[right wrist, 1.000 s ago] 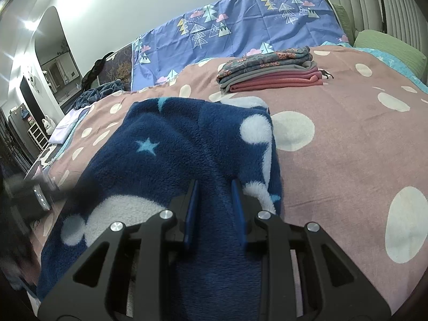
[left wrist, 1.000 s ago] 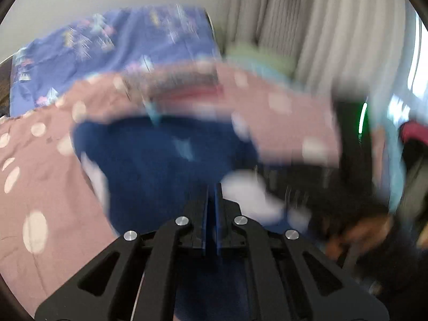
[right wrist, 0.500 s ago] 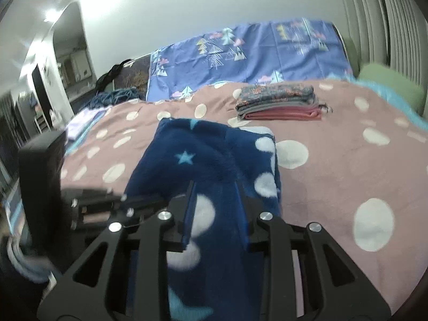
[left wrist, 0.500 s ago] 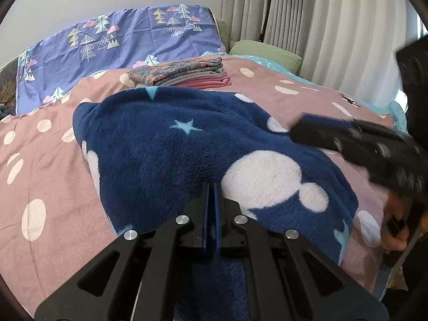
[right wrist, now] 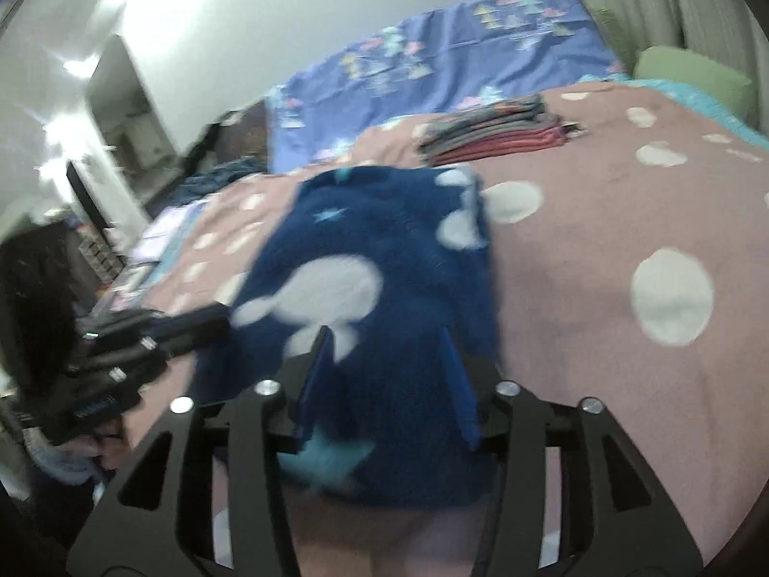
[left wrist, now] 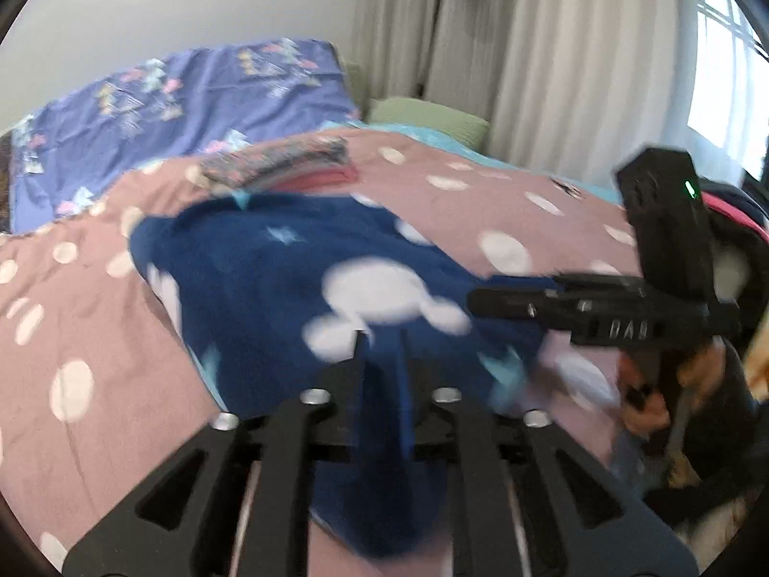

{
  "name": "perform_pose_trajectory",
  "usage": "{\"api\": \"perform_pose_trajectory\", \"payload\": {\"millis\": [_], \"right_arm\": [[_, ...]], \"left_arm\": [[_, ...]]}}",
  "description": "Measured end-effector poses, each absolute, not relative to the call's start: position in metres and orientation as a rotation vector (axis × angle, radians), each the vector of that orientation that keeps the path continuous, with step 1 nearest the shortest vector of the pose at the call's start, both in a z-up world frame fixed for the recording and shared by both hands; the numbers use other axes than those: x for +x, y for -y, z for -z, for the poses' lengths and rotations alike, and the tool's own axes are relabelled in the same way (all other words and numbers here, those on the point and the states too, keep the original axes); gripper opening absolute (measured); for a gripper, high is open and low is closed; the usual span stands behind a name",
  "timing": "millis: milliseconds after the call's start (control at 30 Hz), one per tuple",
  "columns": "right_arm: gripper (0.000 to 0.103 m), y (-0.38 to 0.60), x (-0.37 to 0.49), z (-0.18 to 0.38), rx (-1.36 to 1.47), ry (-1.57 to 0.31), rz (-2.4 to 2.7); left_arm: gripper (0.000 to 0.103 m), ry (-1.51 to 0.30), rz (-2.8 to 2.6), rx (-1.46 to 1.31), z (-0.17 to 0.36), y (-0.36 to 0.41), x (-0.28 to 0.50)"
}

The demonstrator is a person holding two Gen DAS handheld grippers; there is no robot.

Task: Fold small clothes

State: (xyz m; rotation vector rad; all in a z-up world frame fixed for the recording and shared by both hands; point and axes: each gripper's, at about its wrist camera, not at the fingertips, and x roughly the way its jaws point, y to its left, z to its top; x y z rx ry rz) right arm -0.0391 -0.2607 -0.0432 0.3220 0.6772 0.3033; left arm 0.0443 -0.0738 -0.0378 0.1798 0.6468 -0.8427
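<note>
Navy fleece garment (left wrist: 298, 283) with white blobs and pale stars lies folded on the pink polka-dot bedspread (left wrist: 86, 327).

Both tongs have just been spreading their jaws: the left tongs (left wrist: 382, 360) stand slightly parted and the right tongs (right wrist: 384, 360) wider, each released with the garment's near edge lying loose between the jaws. A stack of folded clothes (right wrist: 495, 132) sits beyond the garment, near the blue patterned sheet (right wrist: 432, 62).
</note>
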Motion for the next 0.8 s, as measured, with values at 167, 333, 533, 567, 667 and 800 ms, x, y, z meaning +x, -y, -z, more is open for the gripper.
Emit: {"api": "perform_pose_trajectory", "payload": {"millis": [167,333,533,567,667,800], "right_arm": [[0.051,0.246,-0.038,0.076,0.206,-0.757,-0.238],[0.051,0.244,-0.04,0.063,0.213,-0.766,-0.22],[0.024,0.247,-0.018,0.002,0.21,-0.626,-0.242],[0.023,0.248,-0.008,-0.005,0.208,-0.6,-0.237],[0.023,0.251,0.034,0.015,0.211,-0.698,-0.217],[0.022,0.268,0.057,0.066,0.312,-0.78,-0.23]], "left_arm": [[0.027,-0.632,0.789,0.285,0.079,0.09,0.028],[0.028,-0.623,0.749,0.339,0.073,0.096,0.023],[0.027,-0.504,0.736,0.29,0.013,0.086,0.042],[0.027,-0.49,0.71,0.3,0.007,0.088,0.054],[0.028,-0.591,0.697,0.253,0.024,0.093,0.096],[0.029,-0.689,0.79,0.088,0.076,0.083,0.129]]}}
